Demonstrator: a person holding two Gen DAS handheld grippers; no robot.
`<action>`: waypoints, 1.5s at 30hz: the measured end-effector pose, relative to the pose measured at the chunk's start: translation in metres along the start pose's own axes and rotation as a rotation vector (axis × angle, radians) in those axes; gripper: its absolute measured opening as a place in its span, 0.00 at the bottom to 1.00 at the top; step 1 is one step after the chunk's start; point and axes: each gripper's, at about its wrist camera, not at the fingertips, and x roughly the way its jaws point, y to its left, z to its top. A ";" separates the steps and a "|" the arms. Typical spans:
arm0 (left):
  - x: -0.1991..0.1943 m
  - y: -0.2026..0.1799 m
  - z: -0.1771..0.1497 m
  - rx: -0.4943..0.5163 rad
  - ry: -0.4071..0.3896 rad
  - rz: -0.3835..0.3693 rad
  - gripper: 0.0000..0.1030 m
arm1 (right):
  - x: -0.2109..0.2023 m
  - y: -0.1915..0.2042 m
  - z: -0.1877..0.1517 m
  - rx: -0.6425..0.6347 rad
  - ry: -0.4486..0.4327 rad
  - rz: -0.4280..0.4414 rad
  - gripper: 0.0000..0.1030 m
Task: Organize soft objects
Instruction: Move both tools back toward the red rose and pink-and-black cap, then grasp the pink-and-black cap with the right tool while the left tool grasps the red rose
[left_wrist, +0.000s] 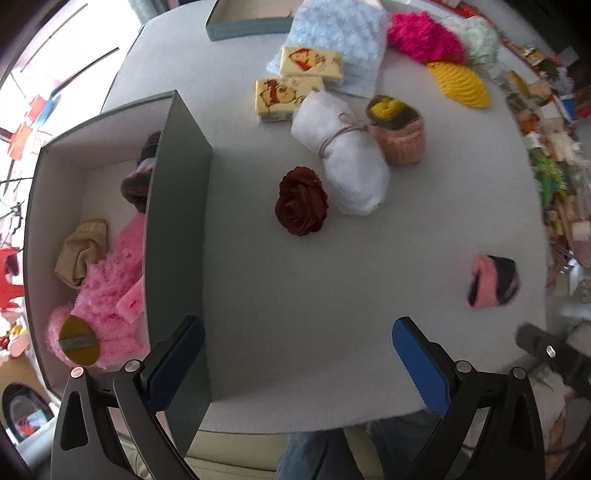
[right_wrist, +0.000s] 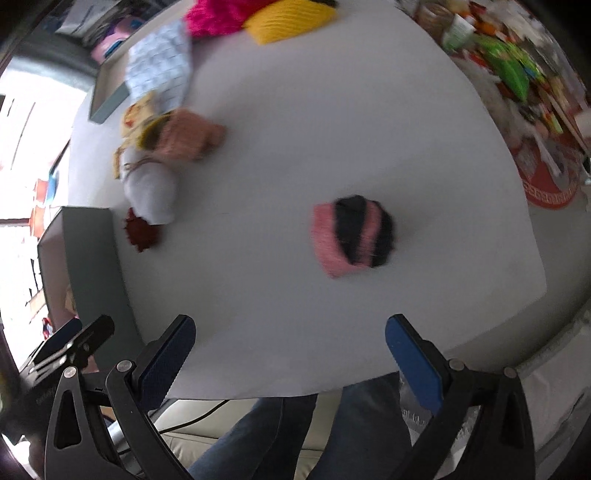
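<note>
Grey felt-like covering spreads across the desk (left_wrist: 332, 295), and both grippers hang above its near edge with nothing in them. The left gripper (left_wrist: 295, 358) has its blue-padded fingers (left_wrist: 421, 362) spread wide, the left one close to the tall grey wall of an open box (left_wrist: 177, 221) standing at the desk's left side. Inside the box lie a fluffy pink item (left_wrist: 107, 291), a tan knitted piece (left_wrist: 81, 254) and a dark knitted piece (left_wrist: 138, 184) further back — a round olive disc (left_wrist: 79, 345) sits on the pink fluff.

On the open desk, a dark red fabric rose (left_wrist: 301, 201) lies just beside a white roll tied with twine (left_wrist: 343, 151). Touching the roll's far side is a pink knitted pot with a yellow and olive top (left_wrist: 397, 129). Two yellow tissue packs (left_wrist: 288, 96) sit behind, one of them resting on a pale blue fluffy cloth (left_wrist: 340, 40). Beyond are a magenta fuzzy item (left_wrist: 424, 37), a pale green one (left_wrist: 476, 37) and a yellow ribbed piece (left_wrist: 461, 83).

The right gripper (right_wrist: 288, 354) is likewise wide open and empty. Ahead of it, alone and well apart from the rest, lies a pink-and-black striped knitted item (right_wrist: 352, 234) — possibly a small hat, though the blur makes that hard to judge. A person's legs in jeans (right_wrist: 295, 435) show below the desk edge.
</note>
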 end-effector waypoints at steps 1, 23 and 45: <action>0.004 -0.002 0.003 -0.008 -0.002 0.011 0.99 | 0.001 -0.005 0.000 0.009 0.004 0.000 1.00; 0.095 -0.013 0.073 -0.124 0.004 0.120 1.00 | 0.070 -0.035 0.055 -0.047 0.071 -0.112 1.00; 0.104 0.004 0.073 -0.141 -0.014 0.029 1.00 | 0.112 -0.021 0.065 -0.100 0.125 -0.236 1.00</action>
